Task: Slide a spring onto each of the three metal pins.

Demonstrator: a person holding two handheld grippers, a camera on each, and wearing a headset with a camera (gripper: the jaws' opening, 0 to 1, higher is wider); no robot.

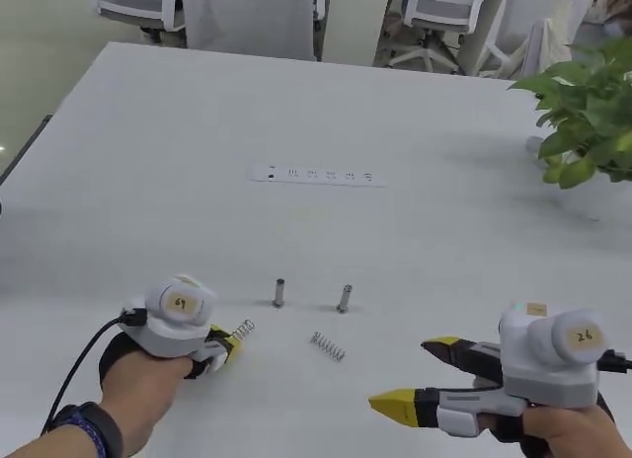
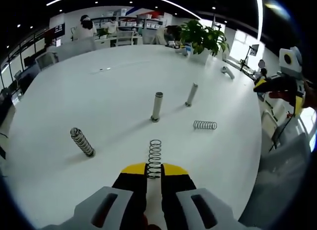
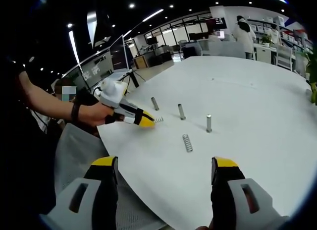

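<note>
My left gripper (image 2: 154,169) is shut on the end of a small steel spring (image 2: 155,153), held just over the white table. Beyond it stand two bare metal pins (image 2: 157,106) (image 2: 191,94), and a third pin (image 2: 82,142) on the left leans and wears a spring. Another spring (image 2: 205,125) lies loose on its side. In the head view the left gripper (image 1: 229,342) holds its spring (image 1: 242,330) left of the pins (image 1: 279,292) (image 1: 345,298) and the loose spring (image 1: 327,345). My right gripper (image 1: 415,375) hovers open at the near right, holding nothing; its own view shows its jaws (image 3: 165,163) wide apart.
A white power strip (image 1: 318,174) lies across the middle of the table (image 1: 197,132). A green plant (image 1: 588,113) stands at the right edge. Office chairs (image 1: 247,14) line the far side.
</note>
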